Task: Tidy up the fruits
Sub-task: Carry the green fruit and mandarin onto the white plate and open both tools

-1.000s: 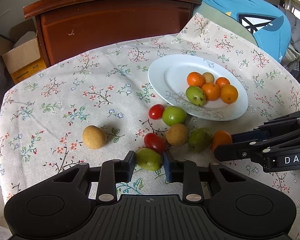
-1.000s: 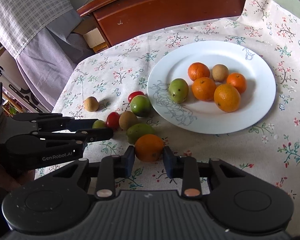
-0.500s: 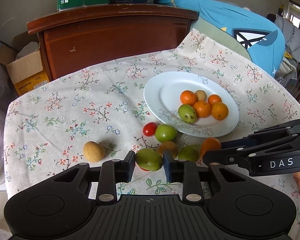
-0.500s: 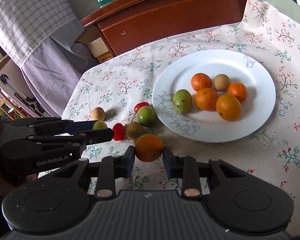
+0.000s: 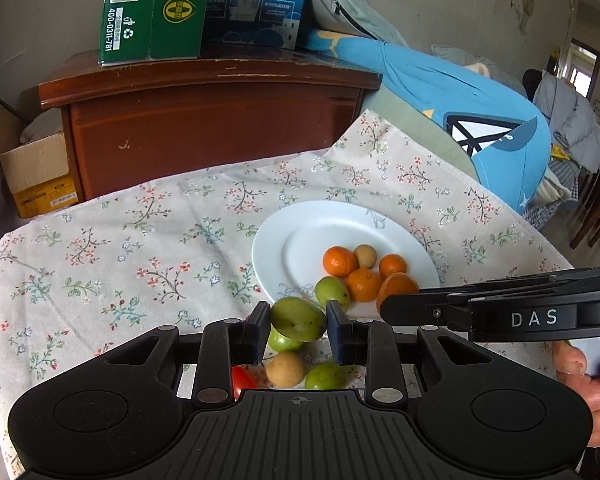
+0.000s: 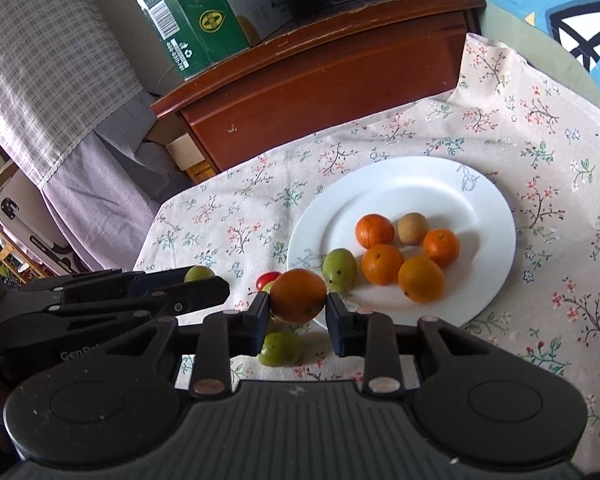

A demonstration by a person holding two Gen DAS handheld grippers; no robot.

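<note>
My left gripper (image 5: 299, 332) is shut on a green fruit (image 5: 298, 319), held above the floral tablecloth near the front rim of the white plate (image 5: 300, 240). My right gripper (image 6: 298, 312) is shut on an orange (image 6: 298, 295), raised just off the plate's (image 6: 488, 216) near left rim. The plate holds several oranges (image 6: 421, 278), a green fruit (image 6: 339, 269) and a small brown fruit (image 6: 412, 228). Below the held fruit lie a green fruit (image 5: 326, 375), a brown fruit (image 5: 286, 368) and a red tomato (image 5: 243, 380) on the cloth. The right gripper's arm (image 5: 500, 312) crosses the left wrist view.
A brown wooden cabinet (image 5: 212, 120) with green and blue boxes (image 5: 152, 12) on top stands behind the table. A cardboard box (image 5: 36, 172) sits on the floor at the left, a blue cushion (image 5: 480, 120) at the right. A hand (image 5: 580, 380) grips the right tool.
Both grippers have risen off the cloth with their fruit and moved toward the plate. The loose fruits on the cloth now lie below and partly behind the fingers.
</note>
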